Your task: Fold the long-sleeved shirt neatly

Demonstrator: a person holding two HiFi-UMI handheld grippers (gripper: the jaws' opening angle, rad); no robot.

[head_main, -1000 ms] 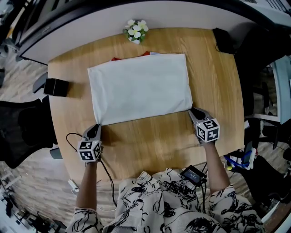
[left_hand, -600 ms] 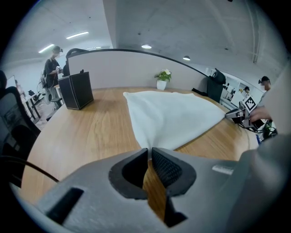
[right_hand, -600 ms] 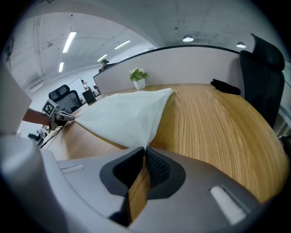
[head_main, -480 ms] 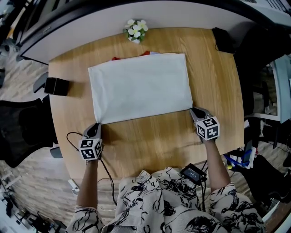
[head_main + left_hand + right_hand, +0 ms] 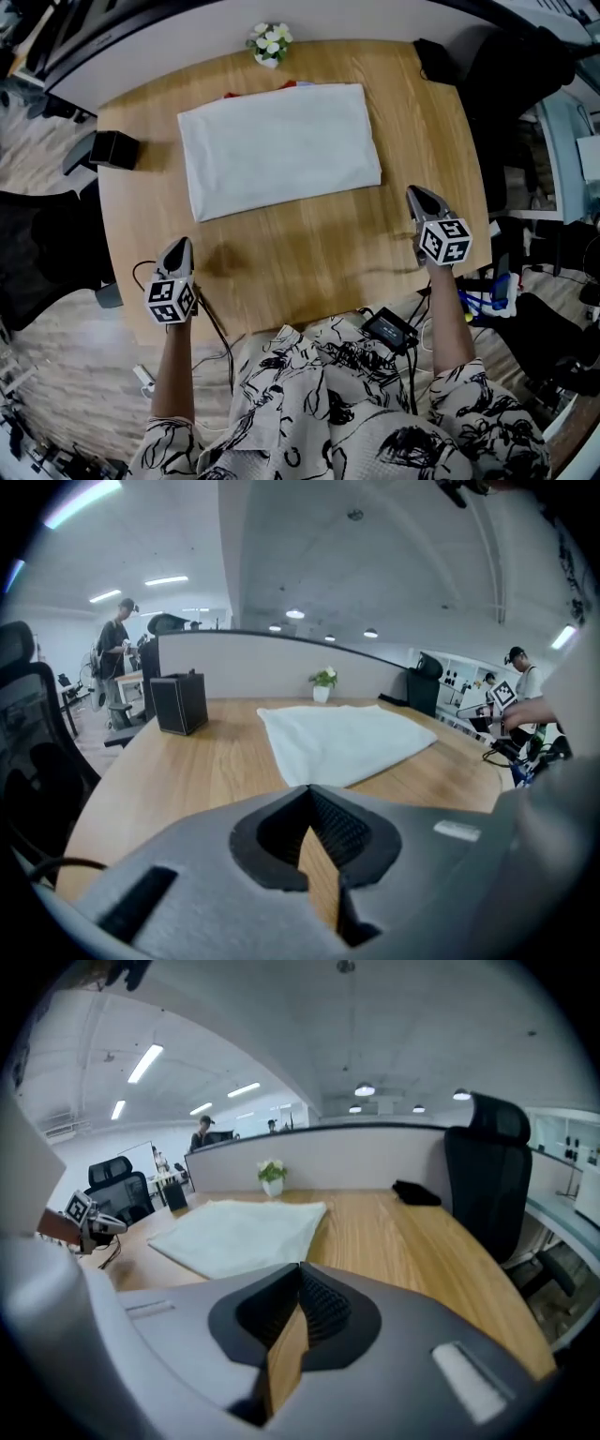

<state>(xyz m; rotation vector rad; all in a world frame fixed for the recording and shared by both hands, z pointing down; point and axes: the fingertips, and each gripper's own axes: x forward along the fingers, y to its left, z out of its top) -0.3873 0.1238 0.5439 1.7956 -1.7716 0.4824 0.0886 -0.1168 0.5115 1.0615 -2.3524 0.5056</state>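
Note:
The white shirt [image 5: 279, 148] lies flat as a folded rectangle on the far half of the round wooden table [image 5: 309, 253]; it also shows in the left gripper view [image 5: 342, 742] and the right gripper view [image 5: 239, 1232]. My left gripper [image 5: 178, 246] hangs over the table's near left, well short of the shirt's near left corner. My right gripper [image 5: 417, 193] hangs near the right edge, off the shirt's near right corner. Both have just been closing and stand shut with nothing between the jaws [image 5: 307, 791] [image 5: 300, 1269].
A small flower pot [image 5: 267, 44] stands at the far edge behind the shirt. A black box [image 5: 112, 150] sits at the far left, a dark bundle [image 5: 433, 61] at the far right. A black device [image 5: 389, 328] with cables lies at the near edge. Office chairs ring the table.
Both grippers have come off the shirt's near corners, rising and drawing back toward the person. The shirt stays flat where it lay.

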